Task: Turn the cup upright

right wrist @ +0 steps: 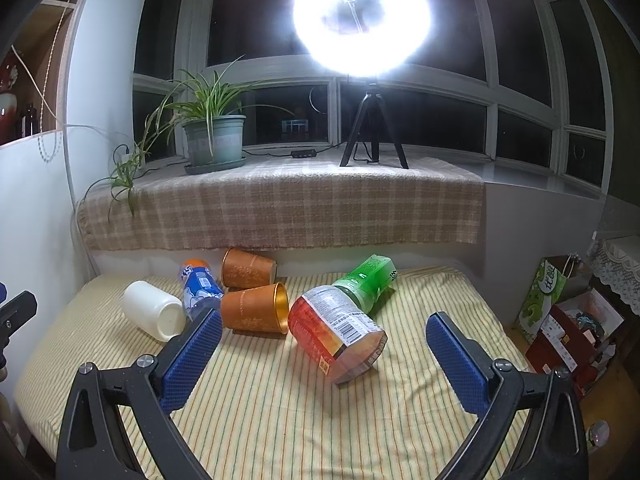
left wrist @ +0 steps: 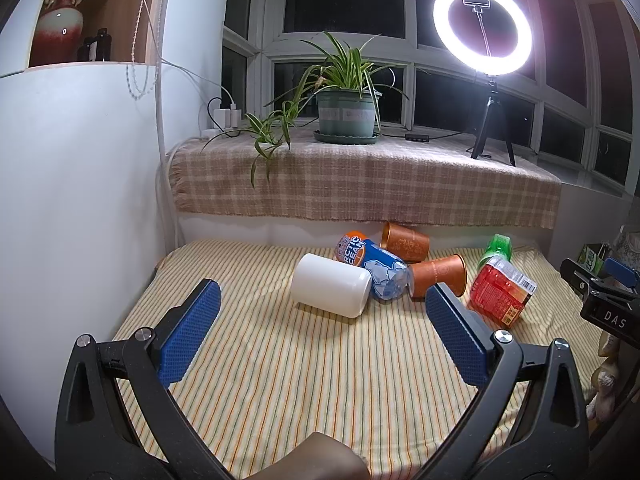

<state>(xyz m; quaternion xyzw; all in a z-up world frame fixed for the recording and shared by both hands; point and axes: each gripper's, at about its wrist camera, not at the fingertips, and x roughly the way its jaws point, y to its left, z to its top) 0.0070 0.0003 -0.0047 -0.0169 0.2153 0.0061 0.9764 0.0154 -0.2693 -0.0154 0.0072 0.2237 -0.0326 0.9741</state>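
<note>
The left hand-held gripper (left wrist: pixel 322 300) and the right hand-held gripper (right wrist: pixel 324 334) both hover above the striped bed cover (right wrist: pixel 280 412) with jaws spread wide, holding and touching nothing. Ahead of them, two copper-orange cups lie on their sides: the nearer cup (right wrist: pixel 256 308) beside a red-labelled bottle (right wrist: pixel 338 330), the farther cup (right wrist: pixel 246 268) by the wall, near a white jar (left wrist: pixel 330 290).

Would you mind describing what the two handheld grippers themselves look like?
The left gripper and right gripper look alike: curved matte black frames with teardrop cutouts, silver round bolts at the pivots, and flat rectangular fingers covered in blue dimpled rubber. No cables or sleeves show.
</note>
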